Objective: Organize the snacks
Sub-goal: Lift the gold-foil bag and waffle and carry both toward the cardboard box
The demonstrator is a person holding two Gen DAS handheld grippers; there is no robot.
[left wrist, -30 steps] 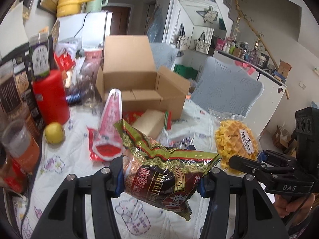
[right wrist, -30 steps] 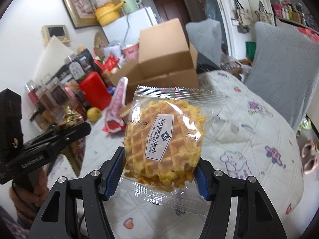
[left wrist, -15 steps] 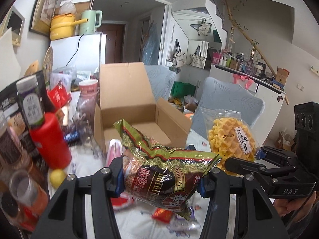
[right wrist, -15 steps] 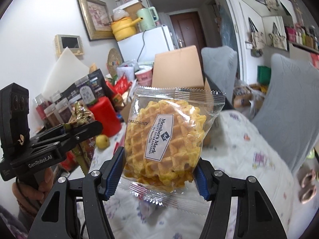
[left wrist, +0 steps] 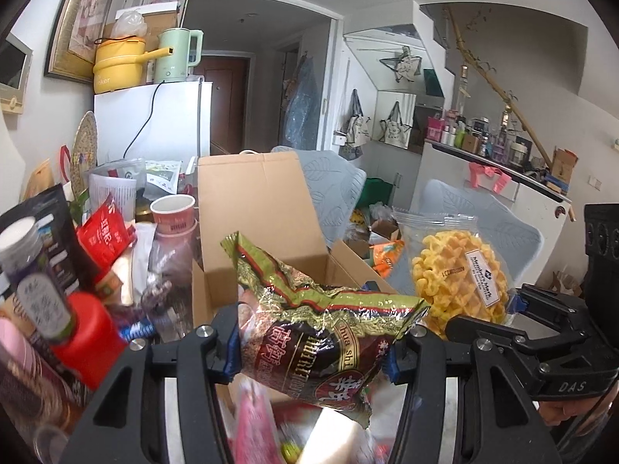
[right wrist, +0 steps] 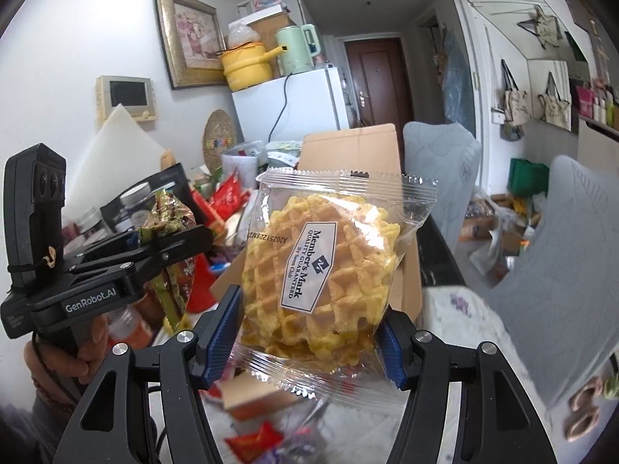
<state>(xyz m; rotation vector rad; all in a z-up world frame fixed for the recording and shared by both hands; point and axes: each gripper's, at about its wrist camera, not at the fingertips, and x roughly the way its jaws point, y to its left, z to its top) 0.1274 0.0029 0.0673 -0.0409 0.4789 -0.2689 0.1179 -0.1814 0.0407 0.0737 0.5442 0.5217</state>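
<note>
My left gripper (left wrist: 311, 352) is shut on a crinkled green and dark red snack bag (left wrist: 309, 340), held in the air just in front of the open cardboard box (left wrist: 251, 208). My right gripper (right wrist: 309, 342) is shut on a clear packet of yellow waffles (right wrist: 321, 266), also lifted, with the cardboard box (right wrist: 356, 150) behind it. In the left wrist view the waffle packet (left wrist: 460, 266) hangs to the right of the box, held by the right gripper (left wrist: 483, 321). The right wrist view shows the left gripper (right wrist: 174, 243) at the left with the snack bag (right wrist: 170, 220).
A red canister (left wrist: 87, 336), bottles, a paper cup (left wrist: 172, 208) and red packets (left wrist: 104, 232) crowd the table left of the box. More snacks lie blurred on the tablecloth (right wrist: 464, 309) below the grippers. Grey padded chairs (right wrist: 572, 232) stand to the right, a white fridge (left wrist: 154, 123) behind.
Both grippers rose from the table and moved toward the box, each still holding its packet. The box now looms larger, and the snacks on the table dropped to the bottom of view.
</note>
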